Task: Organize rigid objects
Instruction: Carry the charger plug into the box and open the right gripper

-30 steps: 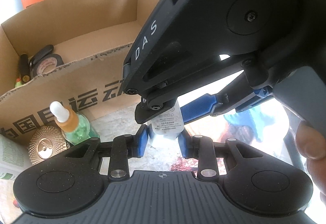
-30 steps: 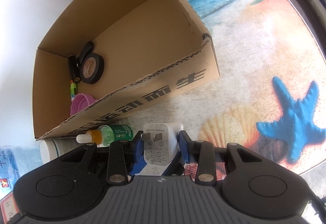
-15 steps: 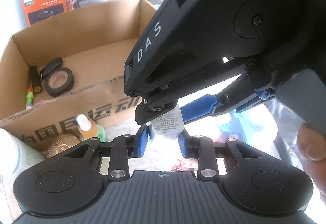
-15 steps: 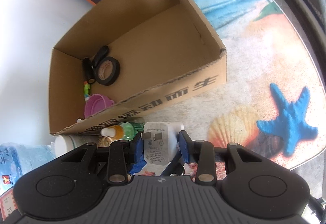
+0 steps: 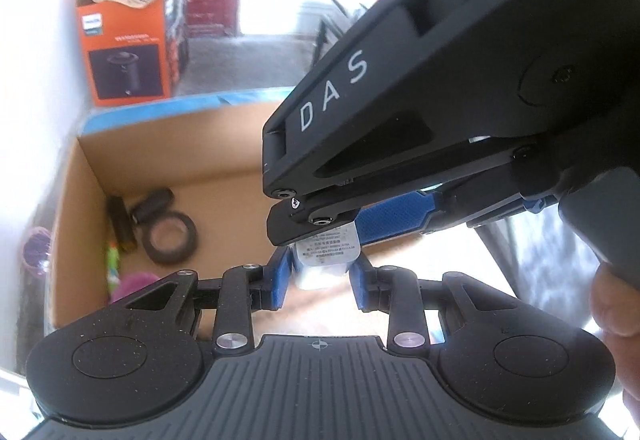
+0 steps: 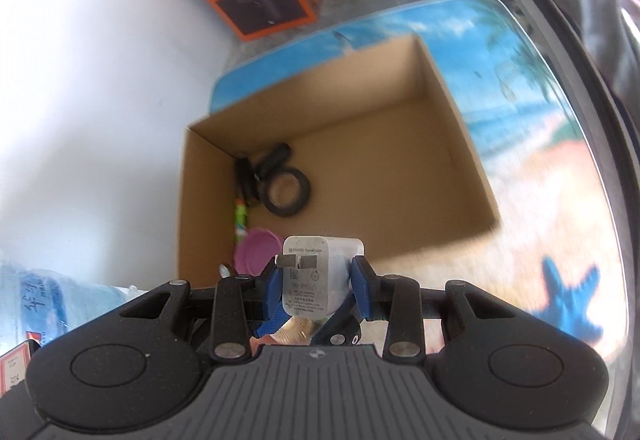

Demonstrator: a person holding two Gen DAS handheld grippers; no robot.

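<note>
Both grippers are on the white charger (image 6: pixel 316 282) at once: in the right wrist view the right gripper (image 6: pixel 316 286) has its blue pads pressed to the charger's two sides, prongs facing the camera, low in the centre of the frame. In the left wrist view the left gripper (image 5: pixel 320 276) pinches the same charger (image 5: pixel 326 260) from beneath, while the right gripper's black body fills the upper right, clamped from above. Beyond it sits the open cardboard box (image 6: pixel 452 159) on a beach-print table top (image 6: pixel 540 143). Inside the box, towards its left wall, lie a black tape roll (image 6: pixel 289 195), dark stick-like pieces and a pink round thing (image 6: pixel 258 246), too blurred to name. An orange carton (image 5: pixel 128 39) stands at upper left.
</note>
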